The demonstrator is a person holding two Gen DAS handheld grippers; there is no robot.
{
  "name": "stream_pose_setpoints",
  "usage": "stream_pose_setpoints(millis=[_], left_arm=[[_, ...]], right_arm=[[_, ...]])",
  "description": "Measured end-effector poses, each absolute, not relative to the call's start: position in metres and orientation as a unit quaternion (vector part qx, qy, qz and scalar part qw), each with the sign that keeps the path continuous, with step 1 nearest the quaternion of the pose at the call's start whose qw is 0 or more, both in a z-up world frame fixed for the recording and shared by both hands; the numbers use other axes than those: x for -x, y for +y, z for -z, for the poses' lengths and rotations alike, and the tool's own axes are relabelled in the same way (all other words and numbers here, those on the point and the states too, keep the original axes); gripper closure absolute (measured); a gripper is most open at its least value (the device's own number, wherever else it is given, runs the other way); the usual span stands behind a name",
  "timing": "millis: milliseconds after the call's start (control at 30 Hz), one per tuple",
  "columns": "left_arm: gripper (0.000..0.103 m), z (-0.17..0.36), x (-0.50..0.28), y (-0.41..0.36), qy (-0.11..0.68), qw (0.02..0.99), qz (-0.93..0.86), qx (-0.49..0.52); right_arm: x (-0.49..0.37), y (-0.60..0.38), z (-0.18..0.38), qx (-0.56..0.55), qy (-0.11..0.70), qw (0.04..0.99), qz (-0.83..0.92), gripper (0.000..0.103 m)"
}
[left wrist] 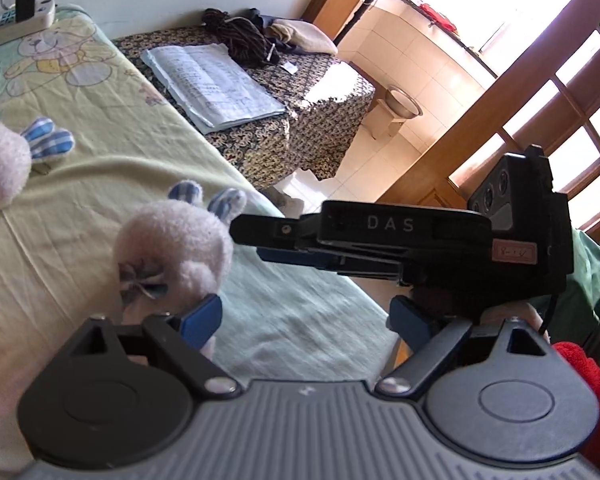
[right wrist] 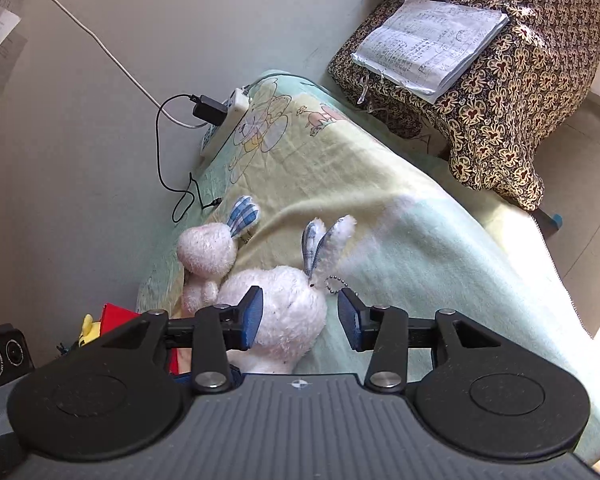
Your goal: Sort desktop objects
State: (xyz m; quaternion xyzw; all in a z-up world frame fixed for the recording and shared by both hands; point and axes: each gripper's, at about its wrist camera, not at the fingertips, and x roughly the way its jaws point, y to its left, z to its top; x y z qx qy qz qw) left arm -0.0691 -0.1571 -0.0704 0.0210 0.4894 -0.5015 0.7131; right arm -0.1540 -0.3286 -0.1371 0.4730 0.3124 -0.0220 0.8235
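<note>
Two white plush rabbits with blue checked ears lie on a pale green and yellow blanket. The nearer rabbit sits between the fingers of my right gripper, which is open; its left pad touches the fur and the right pad stands clear beside a bead chain. The second rabbit lies just behind it. In the left wrist view the nearer rabbit is by the left pad of my open left gripper, with nothing between its fingers. My right gripper reaches in from the right there. The second rabbit is at the far left.
A white power strip with a black charger and cable lies by the wall. A stack of papers rests on a side table under patterned cloth. A red object and a black speaker sit at the left. The blanket's edge drops off to the right.
</note>
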Motion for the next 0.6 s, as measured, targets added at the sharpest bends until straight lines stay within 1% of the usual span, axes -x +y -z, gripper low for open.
stream_pose_setpoints(millis=[100, 200, 300, 400, 600], left_arm=[[0.012, 0.063, 0.075, -0.153, 0.484, 0.709, 0.513, -0.025], [0.012, 0.052, 0.066, -0.137, 0.472, 0.726, 0.500, -0.015], [0.010, 0.047, 0.042, -0.119, 0.466, 0.753, 0.465, 0.001], [0.010, 0.063, 0.014, -0.117, 0.492, 0.750, 0.442, 0.013], [0.011, 0.097, -0.007, -0.131, 0.532, 0.725, 0.437, 0.026]], right_arm=[[0.157, -0.330, 0.143, -0.491, 0.313, 0.812, 0.024, 0.052], [0.160, -0.332, 0.146, -0.505, 0.308, 0.806, 0.016, 0.052], [0.159, -0.334, 0.145, -0.522, 0.296, 0.800, 0.003, 0.051], [0.154, -0.331, 0.145, -0.521, 0.302, 0.799, -0.001, 0.045], [0.148, -0.332, 0.151, -0.511, 0.322, 0.797, 0.005, 0.042]])
